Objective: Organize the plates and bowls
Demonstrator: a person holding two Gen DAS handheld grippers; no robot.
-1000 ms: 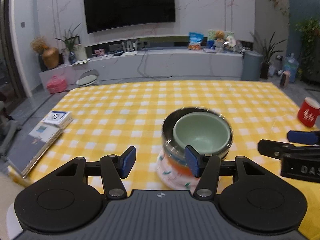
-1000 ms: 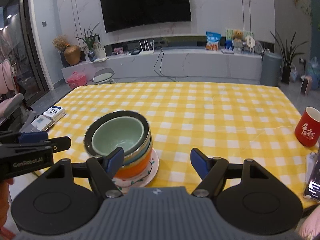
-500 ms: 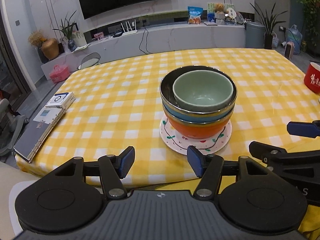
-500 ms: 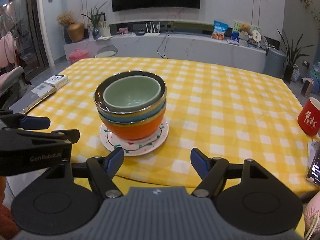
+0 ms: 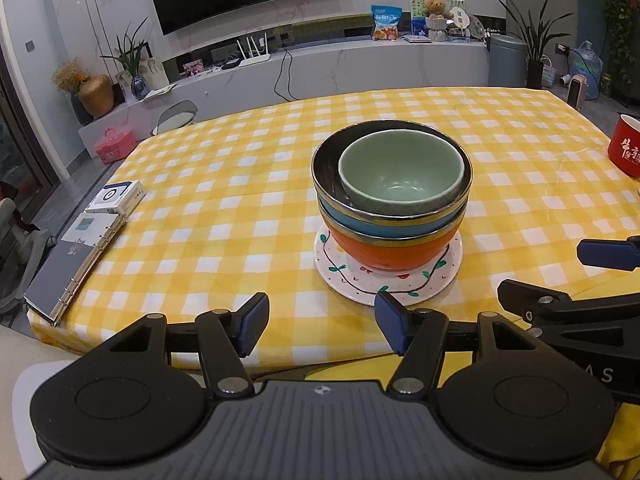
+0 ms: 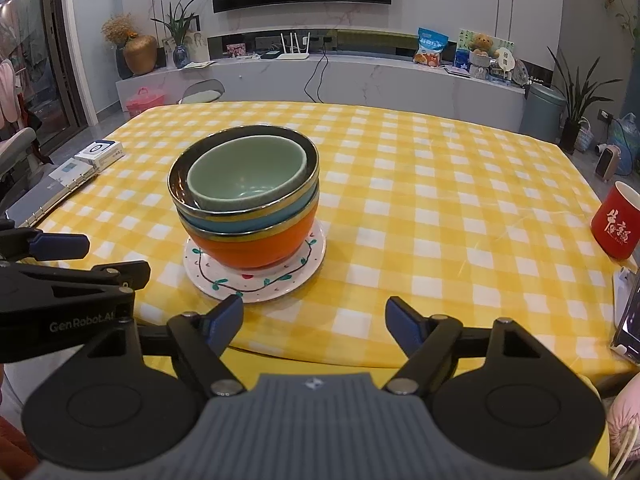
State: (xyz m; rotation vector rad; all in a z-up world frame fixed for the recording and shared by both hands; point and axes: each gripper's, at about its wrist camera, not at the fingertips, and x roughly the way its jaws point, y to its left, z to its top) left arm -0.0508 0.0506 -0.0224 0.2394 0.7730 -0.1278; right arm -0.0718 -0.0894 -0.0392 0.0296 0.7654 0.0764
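Observation:
A stack stands on the yellow checked table: a white patterned plate [image 5: 416,280] at the bottom, an orange bowl [image 5: 392,250], a blue bowl [image 5: 384,227], a dark gold-rimmed bowl [image 5: 326,164] and a pale green bowl [image 5: 400,172] nested on top. The stack also shows in the right wrist view, with the plate [image 6: 256,280] and green bowl [image 6: 244,180]. My left gripper [image 5: 322,326] is open and empty, just short of the table's near edge, in front of the plate. My right gripper [image 6: 314,320] is open and empty, to the right of the stack.
A red mug [image 6: 616,222] stands at the table's right edge, with a phone [image 6: 630,320] near it. A ring binder [image 5: 68,268] and a small white box [image 5: 116,198] lie at the left edge. A TV console stands beyond the table.
Both grippers have pulled back and up from the stack toward the near table edge. The stack now stands free on the table, farther from both grippers.

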